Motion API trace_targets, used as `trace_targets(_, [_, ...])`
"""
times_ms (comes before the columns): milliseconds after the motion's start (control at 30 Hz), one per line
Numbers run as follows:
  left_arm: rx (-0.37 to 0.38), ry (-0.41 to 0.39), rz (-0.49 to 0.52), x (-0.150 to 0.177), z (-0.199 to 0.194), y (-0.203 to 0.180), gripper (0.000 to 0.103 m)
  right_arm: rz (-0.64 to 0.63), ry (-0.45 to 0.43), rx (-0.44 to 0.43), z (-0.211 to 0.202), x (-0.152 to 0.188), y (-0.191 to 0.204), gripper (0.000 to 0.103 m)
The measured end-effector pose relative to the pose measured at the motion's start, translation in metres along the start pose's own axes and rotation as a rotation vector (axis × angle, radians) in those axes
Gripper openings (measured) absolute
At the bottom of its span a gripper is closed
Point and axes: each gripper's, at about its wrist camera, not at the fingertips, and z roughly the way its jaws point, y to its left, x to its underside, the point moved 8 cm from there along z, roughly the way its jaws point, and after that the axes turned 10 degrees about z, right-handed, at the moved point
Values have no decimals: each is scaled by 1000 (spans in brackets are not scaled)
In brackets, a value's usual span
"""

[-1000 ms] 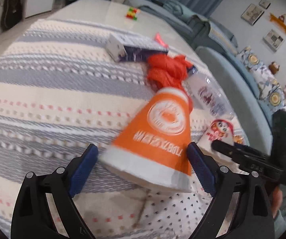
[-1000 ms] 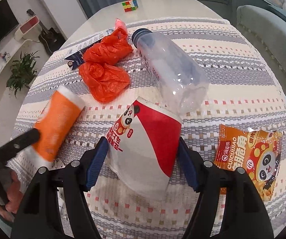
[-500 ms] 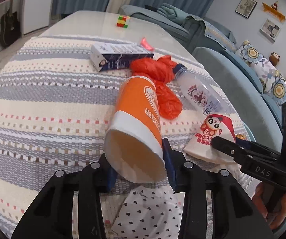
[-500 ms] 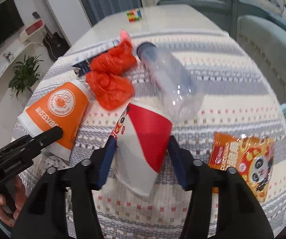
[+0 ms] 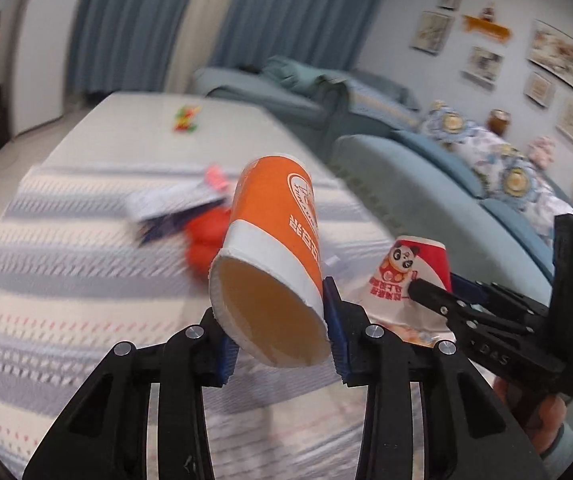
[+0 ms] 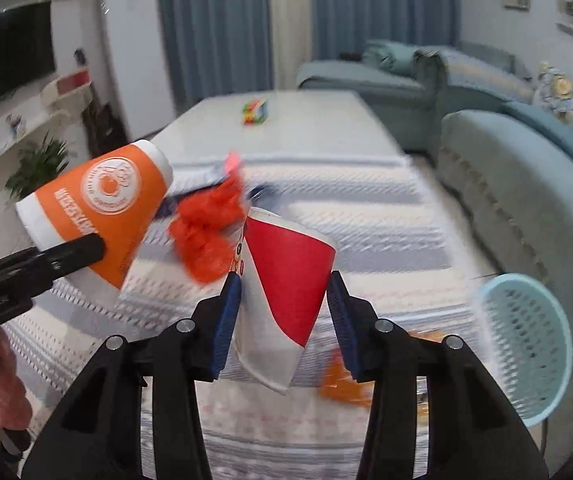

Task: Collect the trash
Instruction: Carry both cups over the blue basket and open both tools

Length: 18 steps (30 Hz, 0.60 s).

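Left tool point(image 5: 278, 322) and right tool point(image 6: 284, 316) apparently both clamped, raised, angled downward.

The left gripper point(image 5: 282, 328) clamps an orange paper cup point(image 5: 274, 256) near its white rim, open mouth toward the camera, above the striped tablecloth point(image 5: 66, 280). At right, the right gripper point(image 5: 430, 300) pinches a red panda cup point(image 5: 402, 276)

Both views are evenly and softly lit by indoor light, with no hard shadows and no strong glare. The fisheye lens bends the curtains point(image 5: 134, 32) and walls toward the edges, and black corners ring each picture. Motion blur smears the striped cloth point(image 6: 386, 216), the orange bag point(image 6: 206, 232) and the far sofa point(image 5: 326, 96). The near orange cup point(image 5: 274, 264) and red cup point(image 6: 286, 292) stay fairly sharp.
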Motion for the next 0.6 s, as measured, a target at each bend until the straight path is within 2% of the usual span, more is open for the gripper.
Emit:
trace_targets(167, [85, -18, 138, -46, 14, -79, 35, 61, -102, 97, -45, -31, -65, 41])
trace_targets(300, [150, -13, 259, -73, 33, -149, 36, 125, -156, 199, -74, -41, -129, 41])
trace_targets(433, [223, 17, 342, -84, 61, -213, 36, 234, -159, 276, -86, -33, -198, 41])
trace_targets(600, [272, 84, 427, -71, 100, -270, 36, 353, -119, 355, -90, -11, -270, 41])
